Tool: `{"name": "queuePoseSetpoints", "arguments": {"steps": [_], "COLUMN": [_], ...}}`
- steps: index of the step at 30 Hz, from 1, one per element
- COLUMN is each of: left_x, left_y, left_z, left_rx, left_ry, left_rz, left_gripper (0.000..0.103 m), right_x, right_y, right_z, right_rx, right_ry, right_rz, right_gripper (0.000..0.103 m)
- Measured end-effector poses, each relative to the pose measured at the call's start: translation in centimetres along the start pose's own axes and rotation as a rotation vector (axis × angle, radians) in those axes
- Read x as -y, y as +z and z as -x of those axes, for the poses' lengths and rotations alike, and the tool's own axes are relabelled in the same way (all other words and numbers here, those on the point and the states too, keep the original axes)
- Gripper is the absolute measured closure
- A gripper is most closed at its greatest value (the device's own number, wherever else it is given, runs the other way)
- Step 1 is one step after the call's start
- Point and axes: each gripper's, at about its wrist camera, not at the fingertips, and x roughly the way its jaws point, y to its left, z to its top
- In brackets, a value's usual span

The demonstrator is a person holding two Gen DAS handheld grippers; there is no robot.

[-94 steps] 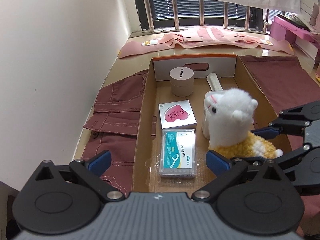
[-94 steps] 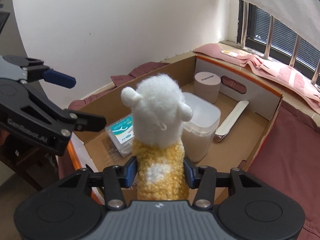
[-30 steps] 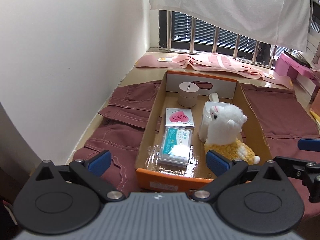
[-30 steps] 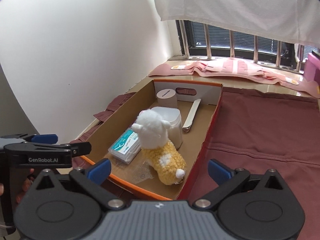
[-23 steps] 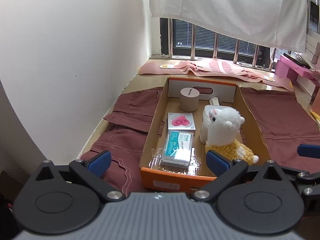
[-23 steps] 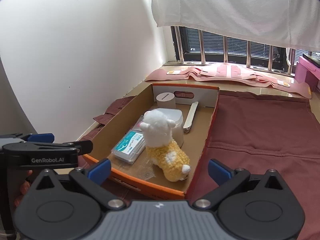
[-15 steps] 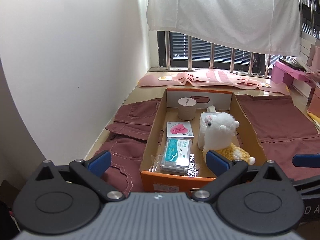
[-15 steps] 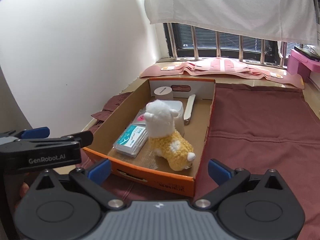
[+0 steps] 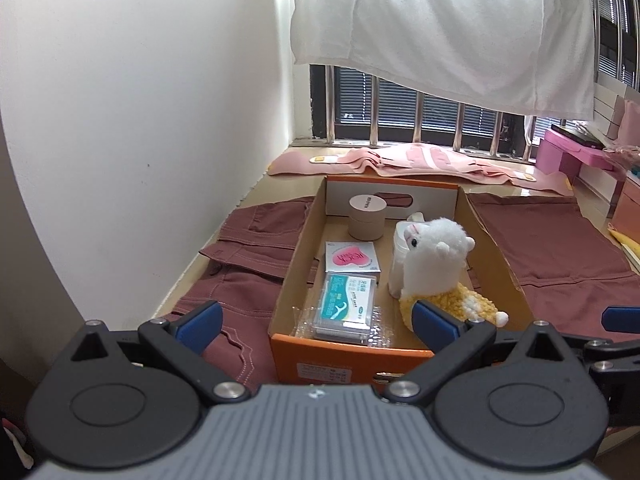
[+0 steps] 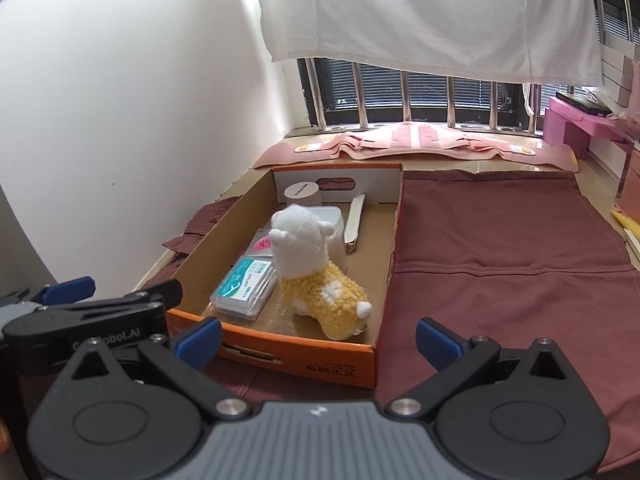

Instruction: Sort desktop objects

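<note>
— Maroon cloth [image 10: 500,248] under the box [image 10: 336,364]; where's each gripper?
— Left gripper [image 9: 316,322], right gripper [image 10: 318,340]: both spread, empty, short of it.
— The toy [image 10: 316,268]?
— Inside, hiding the tub [image 9: 396,264].

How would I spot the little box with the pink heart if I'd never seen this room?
Find the orange-edged cardboard box lying on the maroon cloth below the barred window. Along its left side, the heart box sits between the round beige jar at the back and the teal floss-pick case in front. It alone is white with a big pink heart on top.
</note>
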Motion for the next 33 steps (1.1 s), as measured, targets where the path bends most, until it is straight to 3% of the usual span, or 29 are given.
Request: {"name": "queuePoseSetpoints", "arguments": {"steps": [33], "left_x": [0.5], "left_y": [-1.3], "left_z": [-1.4], "left_rx": [-0.047], "left_ry": [-0.031], "left_rz": [-0.053], "left_gripper": [0.0], "right_x": [0.9], "right_y": [-0.7], "right_z": [-0.7], "right_rx": [-0.023], "right_ry": [-0.027], "right_rz": [-0.023], "right_gripper": [0.0]}}
